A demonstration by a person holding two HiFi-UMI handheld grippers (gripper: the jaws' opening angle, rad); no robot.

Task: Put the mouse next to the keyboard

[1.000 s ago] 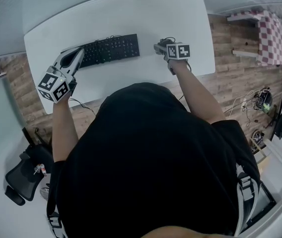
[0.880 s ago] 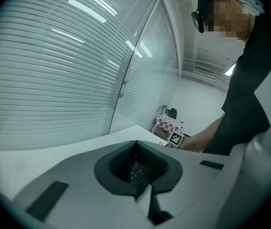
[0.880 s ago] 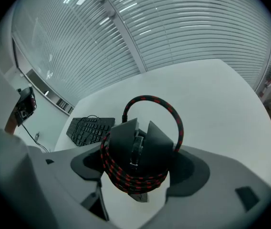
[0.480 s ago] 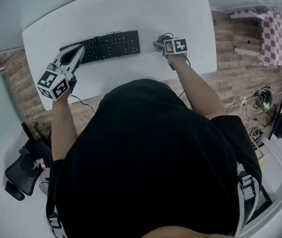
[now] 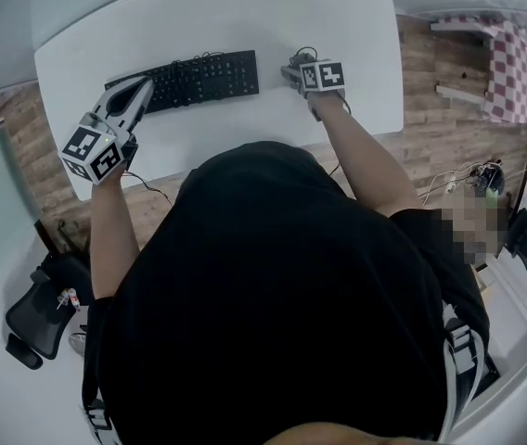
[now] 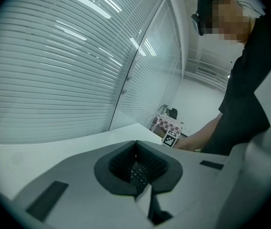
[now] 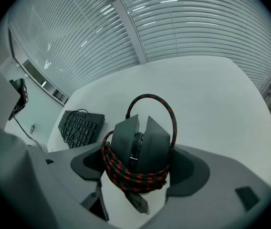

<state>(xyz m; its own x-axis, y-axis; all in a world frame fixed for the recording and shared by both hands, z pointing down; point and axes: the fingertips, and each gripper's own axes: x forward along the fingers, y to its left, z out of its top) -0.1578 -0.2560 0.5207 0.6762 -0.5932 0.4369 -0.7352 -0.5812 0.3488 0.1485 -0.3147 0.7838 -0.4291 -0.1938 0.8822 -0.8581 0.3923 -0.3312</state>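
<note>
A black keyboard (image 5: 185,80) lies across the white table (image 5: 245,17). To its right my right gripper (image 5: 297,70) points steeply down, shut on a black mouse (image 7: 142,144) that has a red-and-black braided cable (image 7: 126,173) wound round it. In the right gripper view the mouse sits between the jaws of the right gripper (image 7: 140,167), just over the tabletop, with the keyboard (image 7: 80,127) off to the left. My left gripper (image 5: 141,87) hovers at the keyboard's left end, shut and empty. In the view of the left gripper (image 6: 138,168), keyboard keys (image 6: 138,174) show through the slit.
The table's front edge (image 5: 245,151) runs just before the person's body, and a thin cable (image 5: 147,193) hangs off it at left. A checked-cloth table (image 5: 505,63) stands on the wood floor at right. An office chair (image 5: 32,318) is at lower left.
My right gripper has sunk a little toward the table with the mouse still in it. The left gripper has stayed by the keyboard's left end.
</note>
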